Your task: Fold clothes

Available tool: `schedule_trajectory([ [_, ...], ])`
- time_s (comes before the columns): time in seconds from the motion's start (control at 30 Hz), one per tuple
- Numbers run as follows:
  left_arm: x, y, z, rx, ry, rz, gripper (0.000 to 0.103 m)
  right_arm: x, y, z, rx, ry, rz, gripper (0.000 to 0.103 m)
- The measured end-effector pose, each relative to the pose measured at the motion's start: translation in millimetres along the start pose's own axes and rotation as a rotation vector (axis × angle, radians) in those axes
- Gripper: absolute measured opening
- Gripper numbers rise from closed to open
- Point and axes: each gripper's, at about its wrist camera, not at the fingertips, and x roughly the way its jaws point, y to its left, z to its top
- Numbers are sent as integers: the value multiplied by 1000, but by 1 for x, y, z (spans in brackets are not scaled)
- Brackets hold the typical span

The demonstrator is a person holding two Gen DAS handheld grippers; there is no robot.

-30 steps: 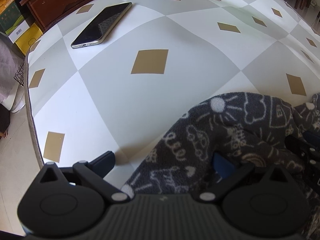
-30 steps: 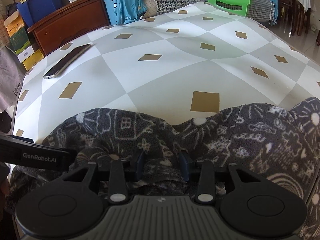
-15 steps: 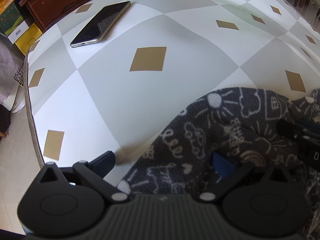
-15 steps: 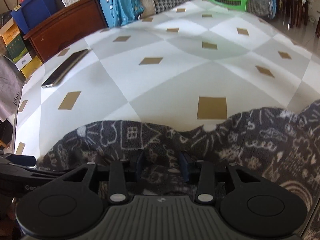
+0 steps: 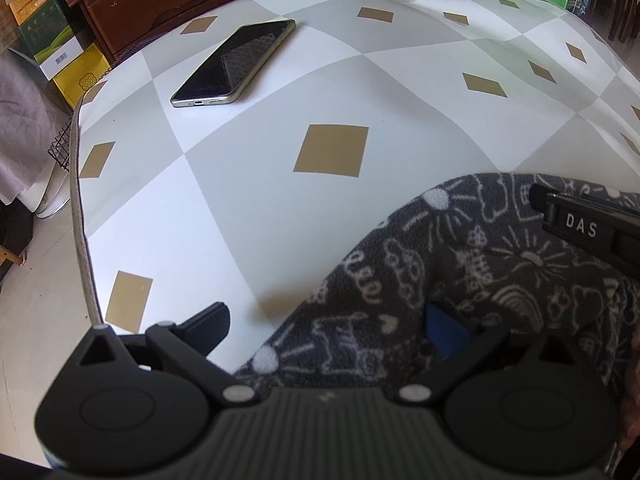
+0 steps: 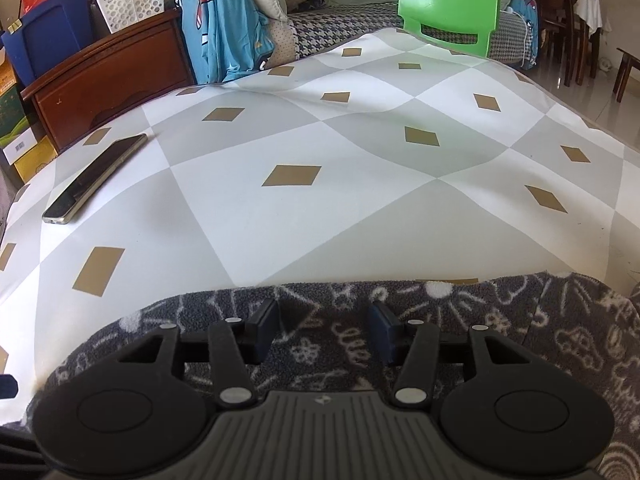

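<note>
A dark grey fleece garment [image 5: 472,264] with white doodles lies on the near part of the checked table [image 5: 280,220]. My left gripper [image 5: 326,330] is wide open at the garment's left end. Its left finger [image 5: 208,326] rests over bare tablecloth, and its right finger [image 5: 444,332] is sunk into the fleece. In the right wrist view the same garment [image 6: 560,320] spreads flat under my right gripper [image 6: 324,332]. Its jaws are opening, and the pads stand clear of the cloth that lies between them. The right gripper's body [image 5: 580,228] shows at the right edge of the left wrist view.
A phone [image 5: 234,64] lies face up at the table's far left [image 6: 94,178]. The table's left edge [image 5: 78,200] drops to the floor, with boxes [image 5: 52,40] beyond. A wooden cabinet [image 6: 108,80], hanging blue clothing [image 6: 220,32] and a green chair [image 6: 448,4] stand behind the table.
The right gripper's jaws have parted and let go of the bunched fold of fleece, which now lies flatter. The right gripper has slid leftwards into the left wrist view. The left gripper stayed open in place.
</note>
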Motion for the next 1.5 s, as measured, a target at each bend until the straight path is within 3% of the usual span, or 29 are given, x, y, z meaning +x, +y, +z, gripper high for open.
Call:
schedule_trajectory([
  [0.27,5,0,1,-9,21,3,103,-35,-30,-3,160,20,60,51],
  [0.63,-6,-8,-7,3,15,-50,103,-128,-126,-47,196,58,-135,51],
  [0.77,-10,-16,-10,31,-9,-45,103,-147,-169,-64,326,11,-198,51],
  [0.93,-18,-27,-12,69,-47,-50,103,-152,-208,-87,453,22,-264,51],
  [1.1,-15,-41,-14,119,-49,-46,103,-153,-225,-101,421,19,-321,50],
  [1.33,1,-40,-12,125,-31,-27,103,-148,-228,-97,377,28,-409,49],
  [1.5,9,-26,-2,93,-66,-32,103,-146,-228,-96,382,33,-452,49],
])
